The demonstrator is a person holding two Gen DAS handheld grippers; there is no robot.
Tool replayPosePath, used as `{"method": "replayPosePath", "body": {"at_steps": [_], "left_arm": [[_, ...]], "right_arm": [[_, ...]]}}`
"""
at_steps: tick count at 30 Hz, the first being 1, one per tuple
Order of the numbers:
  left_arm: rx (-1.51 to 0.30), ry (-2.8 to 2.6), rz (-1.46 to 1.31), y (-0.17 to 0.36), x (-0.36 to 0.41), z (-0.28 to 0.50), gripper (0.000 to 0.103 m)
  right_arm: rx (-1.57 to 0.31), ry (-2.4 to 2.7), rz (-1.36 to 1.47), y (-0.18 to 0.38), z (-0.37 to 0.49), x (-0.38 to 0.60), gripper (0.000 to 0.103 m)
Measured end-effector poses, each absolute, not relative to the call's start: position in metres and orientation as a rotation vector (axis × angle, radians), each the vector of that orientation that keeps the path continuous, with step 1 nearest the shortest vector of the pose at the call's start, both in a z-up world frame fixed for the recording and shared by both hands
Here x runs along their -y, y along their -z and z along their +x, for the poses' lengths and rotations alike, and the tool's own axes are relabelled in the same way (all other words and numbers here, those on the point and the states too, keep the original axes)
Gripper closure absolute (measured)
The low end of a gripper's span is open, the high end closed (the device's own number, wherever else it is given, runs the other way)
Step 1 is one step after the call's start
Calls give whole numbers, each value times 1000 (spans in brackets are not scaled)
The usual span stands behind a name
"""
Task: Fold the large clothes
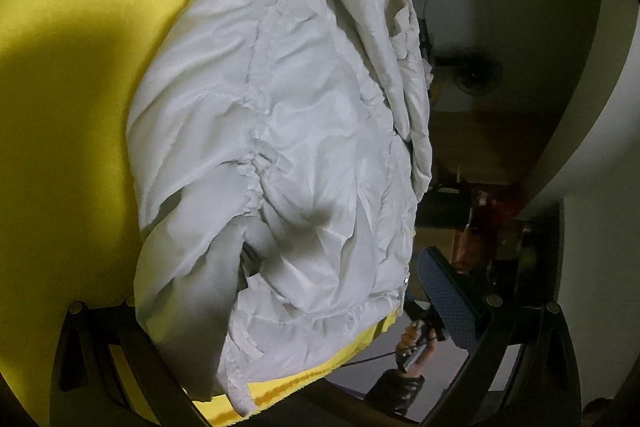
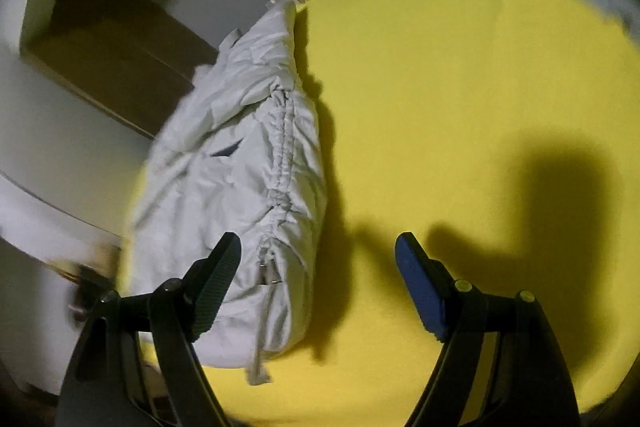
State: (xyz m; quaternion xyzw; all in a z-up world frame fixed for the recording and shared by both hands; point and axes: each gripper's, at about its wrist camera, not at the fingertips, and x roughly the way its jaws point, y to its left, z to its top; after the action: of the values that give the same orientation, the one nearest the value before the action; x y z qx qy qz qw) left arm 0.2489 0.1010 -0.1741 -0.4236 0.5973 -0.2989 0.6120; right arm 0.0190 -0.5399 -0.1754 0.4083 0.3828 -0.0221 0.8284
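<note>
Now the folded white jacket [image 2: 236, 195] lies along the yellow tabletop's [image 2: 460, 99] edge; right claw [image 2: 318, 247] gapes empty; left claw's [image 1: 280, 307] state is hidden.

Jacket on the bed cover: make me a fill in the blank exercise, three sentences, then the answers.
1. The puffy jacket is ___ in colour.
2. It lies on a ___ cover.
3. On the right gripper, the fingers stand ___, gripping nothing.
Missing words: white; yellow; open.
</note>
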Motion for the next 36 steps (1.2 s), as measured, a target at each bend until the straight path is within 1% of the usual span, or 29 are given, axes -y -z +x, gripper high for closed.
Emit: {"method": "replayPosePath", "body": {"at_steps": [4,8,9,10,11,12,13,14,19,20,22,24,26,28,29,33,35,36], "left_arm": [[-1390,717,-1002,176,-102,249,2],[-1393,738,-1051,179,-102,251,2],[-1393,743,-1063,179,-104,251,2],[-1393,745,-1072,180,-104,251,2],[-1391,753,-1090,180,-105,252,2],[-1390,758,-1097,180,-105,251,2],[-1389,761,-1102,180,-106,251,2],[-1387,764,-1109,180,-108,251,2],[-1402,757,-1093,181,-108,252,2],[-1411,751,-1080,182,-106,253,3],[-1424,734,-1034,180,-100,255,13],[-1441,697,-970,179,-97,255,45],[-1457,658,-944,182,-98,254,58],[-1456,647,-980,189,-103,252,71],[-1461,634,-987,192,-106,251,81],[-1459,626,-1000,197,-110,247,84],[-1451,632,-1002,196,-109,247,84],[-1450,632,-1008,196,-110,247,84]], "right_arm": [[-861,-128,1080,207,35,539,23],[-896,-190,1080,215,58,519,23],[-896,-198,1092,218,62,516,26],[-893,-203,1101,219,66,514,29],[-893,-202,1105,219,69,512,34],[-902,-196,1103,220,73,511,47],[-912,-181,1095,220,75,510,56],[-930,-150,1083,222,76,508,70],[-941,-123,1034,218,74,505,76],[-943,-117,1021,217,74,504,77],[-947,-102,988,214,75,501,78],[-955,-87,972,214,78,500,78],[-959,-79,967,213,79,499,78],[-960,-72,963,211,81,496,78],[-960,-69,960,209,84,493,78],[-963,-64,962,210,82,493,78],[-964,-62,964,211,83,494,78],[-965,-62,963,210,82,494,74]]}}
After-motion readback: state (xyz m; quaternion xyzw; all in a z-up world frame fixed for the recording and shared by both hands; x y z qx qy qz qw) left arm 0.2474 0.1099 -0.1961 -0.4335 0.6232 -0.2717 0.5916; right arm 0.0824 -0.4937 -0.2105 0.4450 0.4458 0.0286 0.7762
